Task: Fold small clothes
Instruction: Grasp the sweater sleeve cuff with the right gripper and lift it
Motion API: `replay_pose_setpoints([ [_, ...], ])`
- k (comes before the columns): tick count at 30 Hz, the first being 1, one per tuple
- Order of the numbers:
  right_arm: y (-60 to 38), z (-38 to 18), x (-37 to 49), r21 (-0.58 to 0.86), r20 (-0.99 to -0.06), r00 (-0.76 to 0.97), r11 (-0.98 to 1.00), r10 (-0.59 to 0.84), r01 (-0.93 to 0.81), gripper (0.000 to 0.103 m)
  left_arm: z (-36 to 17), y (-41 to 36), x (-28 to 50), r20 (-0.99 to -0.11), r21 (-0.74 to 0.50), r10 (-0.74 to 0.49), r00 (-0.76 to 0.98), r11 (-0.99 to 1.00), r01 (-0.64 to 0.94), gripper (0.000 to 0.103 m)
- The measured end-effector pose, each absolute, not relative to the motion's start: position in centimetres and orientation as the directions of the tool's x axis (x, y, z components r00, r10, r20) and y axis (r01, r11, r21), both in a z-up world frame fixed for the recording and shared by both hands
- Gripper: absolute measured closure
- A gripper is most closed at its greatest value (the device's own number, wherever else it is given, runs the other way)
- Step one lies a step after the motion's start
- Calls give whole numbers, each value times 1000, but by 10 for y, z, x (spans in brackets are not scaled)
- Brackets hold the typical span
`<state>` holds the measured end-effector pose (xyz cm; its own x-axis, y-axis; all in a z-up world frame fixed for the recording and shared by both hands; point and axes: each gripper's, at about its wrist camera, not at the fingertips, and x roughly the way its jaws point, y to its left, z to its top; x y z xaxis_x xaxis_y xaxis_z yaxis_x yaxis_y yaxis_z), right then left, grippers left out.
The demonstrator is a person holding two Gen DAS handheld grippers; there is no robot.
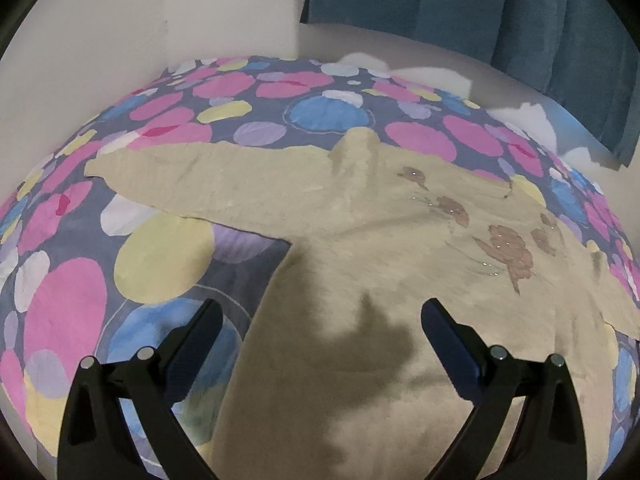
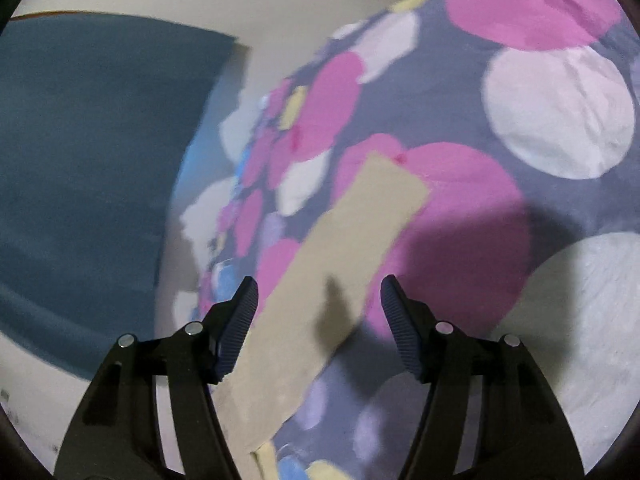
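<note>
With the beige sweater (image 1: 360,240) spread flat on the dotted bedspread (image 1: 60,300), both the left gripper (image 1: 322,320) and the right gripper (image 2: 319,300) hover with jaws apart and empty, so the right should pinch the sleeve (image 2: 360,232) near its cuff.

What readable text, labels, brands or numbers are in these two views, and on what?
None readable in either view.
Beige top: brown embroidered motif only, a picture with no letters.
Spotted bedsheet: coloured circles, no writing.
Blue curtain: plain.
Left gripper and right gripper: black, no markings visible.
The right wrist view is motion-blurred, so small print there could not be read.
</note>
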<state>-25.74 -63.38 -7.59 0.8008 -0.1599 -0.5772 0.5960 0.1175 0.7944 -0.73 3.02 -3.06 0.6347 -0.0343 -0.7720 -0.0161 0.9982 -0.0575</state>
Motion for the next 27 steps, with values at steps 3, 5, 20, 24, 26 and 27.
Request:
replay_pose_setpoints([
  [3, -637, -85, -253, 788, -582, 794, 120, -176, 604, 44, -34, 28, -4, -770, -37, -12, 637, 999, -25, 4],
  [5, -642, -87, -249, 792, -571, 798, 126, -190, 597, 45, -37, 27, -2, -775, -60, -35, 631, 998, -19, 4],
  [20, -669, -106, -261, 819, -545, 805, 55, -233, 571, 99, -35, 27, -1, -785, -240, -230, 575, 969, 60, 4],
  [24, -662, -90, -266, 830, -517, 816, 84, -259, 552, 99, -38, 34, 2, -799, -286, -272, 536, 957, 59, 4],
  [26, -654, -73, -262, 824, -506, 821, 134, -264, 551, 99, -39, 36, 1, -802, -284, -277, 529, 956, 70, 4],
  [27, -647, -61, -258, 820, -495, 828, 173, -265, 545, 99, -38, 37, 1, -802, -275, -274, 531, 958, 79, 4],
])
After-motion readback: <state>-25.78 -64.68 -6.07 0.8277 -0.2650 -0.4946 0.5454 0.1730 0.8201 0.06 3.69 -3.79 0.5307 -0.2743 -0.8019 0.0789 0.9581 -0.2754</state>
